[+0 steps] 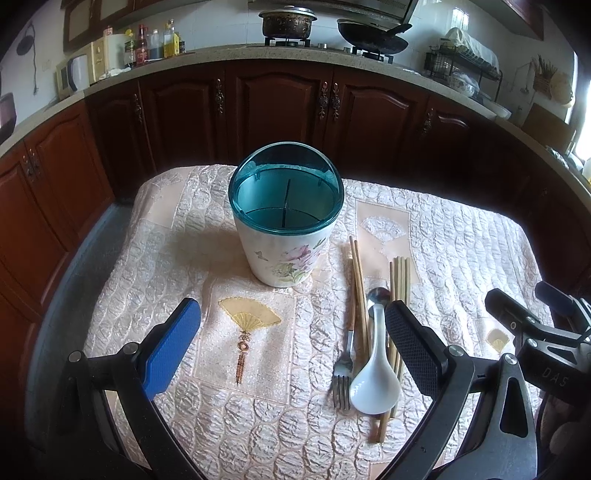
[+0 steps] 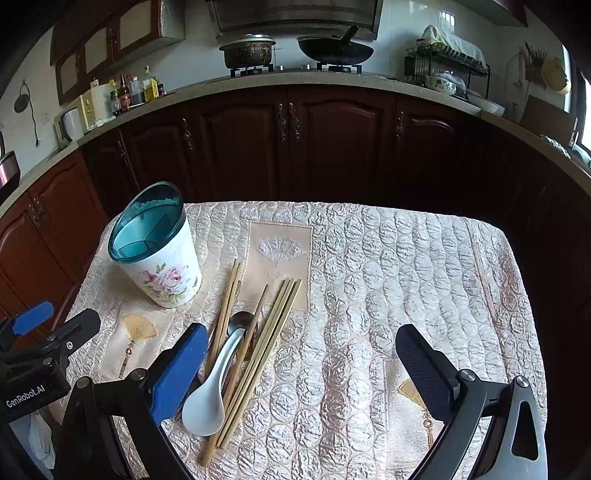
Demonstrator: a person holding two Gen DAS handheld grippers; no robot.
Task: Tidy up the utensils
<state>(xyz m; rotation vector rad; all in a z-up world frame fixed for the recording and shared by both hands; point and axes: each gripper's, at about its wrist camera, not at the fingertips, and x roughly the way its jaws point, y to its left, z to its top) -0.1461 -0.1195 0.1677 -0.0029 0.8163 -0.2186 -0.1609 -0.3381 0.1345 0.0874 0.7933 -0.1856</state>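
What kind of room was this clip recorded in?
A home kitchen, most likely: a gas stove with a pot and wok sits on the counter, cooking-oil bottles stand at its left, and a dish rack at its right.

Soft daylight from the right-hand window [image 1: 585, 136], sheen on the quilted tablecloth [image 2: 369, 258] (strong fisheye bending), dark vignetted corners

A home kitchen: a stone-look counter [image 2: 295, 79] curves over dark wooden cabinets [image 2: 295, 147], and on it a gas hob carries a lidded pot [image 2: 247, 50] and a wok [image 2: 334, 48] beneath a range hood [image 2: 295, 16]. Oil and sauce bottles [image 2: 136, 92] stand at the left, a dish rack [image 2: 447, 70] at the right, and a quilted cloth [image 2: 388, 277] covers a table in front
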